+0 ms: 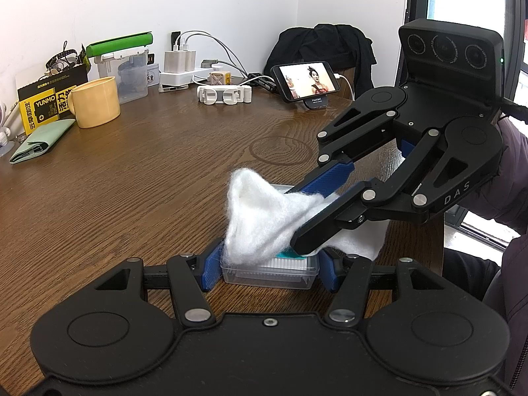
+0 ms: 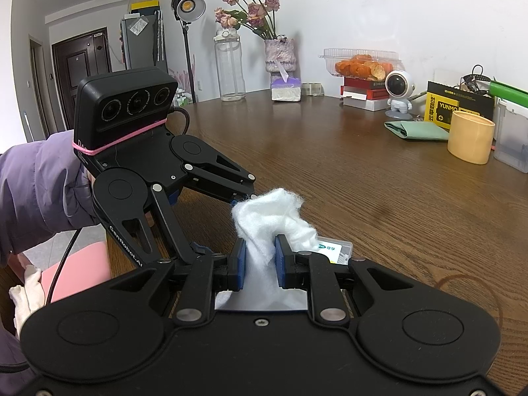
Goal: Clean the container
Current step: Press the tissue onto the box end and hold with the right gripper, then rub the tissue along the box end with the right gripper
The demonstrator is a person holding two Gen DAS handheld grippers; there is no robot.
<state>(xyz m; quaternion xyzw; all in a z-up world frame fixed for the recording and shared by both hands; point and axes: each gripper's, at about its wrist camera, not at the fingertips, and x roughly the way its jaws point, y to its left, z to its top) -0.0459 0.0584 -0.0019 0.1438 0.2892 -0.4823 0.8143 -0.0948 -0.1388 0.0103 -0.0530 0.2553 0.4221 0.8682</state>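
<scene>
Container [image 1: 269, 272] on table [image 1: 132, 191], clamped between left gripper [image 1: 269, 272] pads. Right gripper [image 2: 259, 259] pinched shut on white cloth [image 1: 260, 217], pressed over container top

Wooden table [image 1: 138, 178]; mug [image 1: 95, 101], container [image 1: 270, 269] on it.

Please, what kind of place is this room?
Probably a home, with a dining or work table. On the wooden table stand a vase of dried roses and a box of food; an entrance door shows behind.
</scene>
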